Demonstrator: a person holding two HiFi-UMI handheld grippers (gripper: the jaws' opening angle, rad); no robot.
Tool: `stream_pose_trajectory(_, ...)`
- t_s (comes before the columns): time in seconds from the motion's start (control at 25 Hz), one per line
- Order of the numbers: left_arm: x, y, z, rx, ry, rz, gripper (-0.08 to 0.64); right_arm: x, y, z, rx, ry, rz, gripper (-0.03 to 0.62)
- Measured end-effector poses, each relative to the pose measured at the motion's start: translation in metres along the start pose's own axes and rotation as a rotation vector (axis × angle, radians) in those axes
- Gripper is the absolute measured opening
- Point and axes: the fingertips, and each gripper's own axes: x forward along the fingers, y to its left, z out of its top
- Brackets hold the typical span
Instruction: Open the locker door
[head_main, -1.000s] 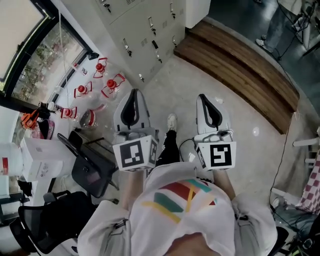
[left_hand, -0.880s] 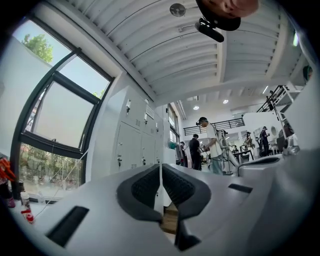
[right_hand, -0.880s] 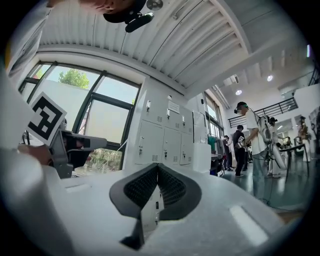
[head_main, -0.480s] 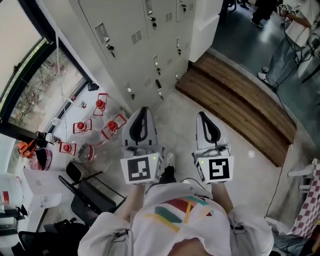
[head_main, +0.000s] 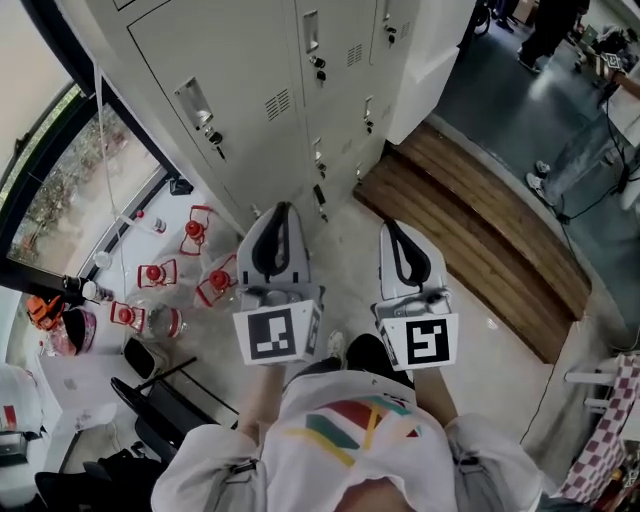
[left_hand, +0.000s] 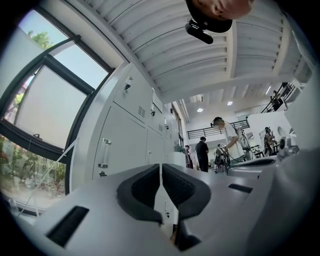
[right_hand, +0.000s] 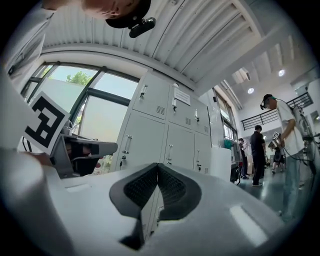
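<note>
Head view takes in a bank of grey lockers (head_main: 250, 80) along the top of the picture. Every door is shut, and each has a small upright handle (head_main: 193, 103) with a lock beneath it. The left gripper (head_main: 281, 208) and the right gripper (head_main: 388, 226) are held side by side and level, pointing toward the lockers' lower doors and touching none of them.

Left gripper view shows its fingers (left_hand: 142, 187) clenched, pads all but meeting, with nothing between them (only a thin slit of light). The locker row runs off ahead and to the left, beside a tall window (left_hand: 45, 115). Right gripper view shows its fingers (right_hand: 172, 190) pressed fully together, likewise empty, with the lockers straight ahead and apart from the tips.

On the floor (head_main: 340, 250) left of the grippers, several red-topped objects (head_main: 197, 228) stand below the window, and a black chair (head_main: 150, 415) sits nearer the person. To the right lies a low wooden platform (head_main: 470, 220). People (right_hand: 257, 155) stand far off in the hall.
</note>
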Motion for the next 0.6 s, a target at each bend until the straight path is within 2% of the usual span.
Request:
stream_pose_trajectory(0.2, 0.027, 0.007, 0.002, -0.008, 0.004, 0.056, 0.025, 0.035, -0.013, 0.001, 0.023, -0.024, 0.041, 0.005)
stream_pose_trajectory(0.44, 0.053, 0.022, 0.006, 0.004, 0.020, 0.195, 0.025, 0.079, -0.020, 0.004, 0.033, -0.059, 0.165, 0.005)
stream_pose_trajectory(0.6, 0.068, 0.023, 0.017, 0.030, -0.003, 0.243, 0.025, 0.098, -0.031, 0.010, 0.015, -0.079, 0.221, 0.005)
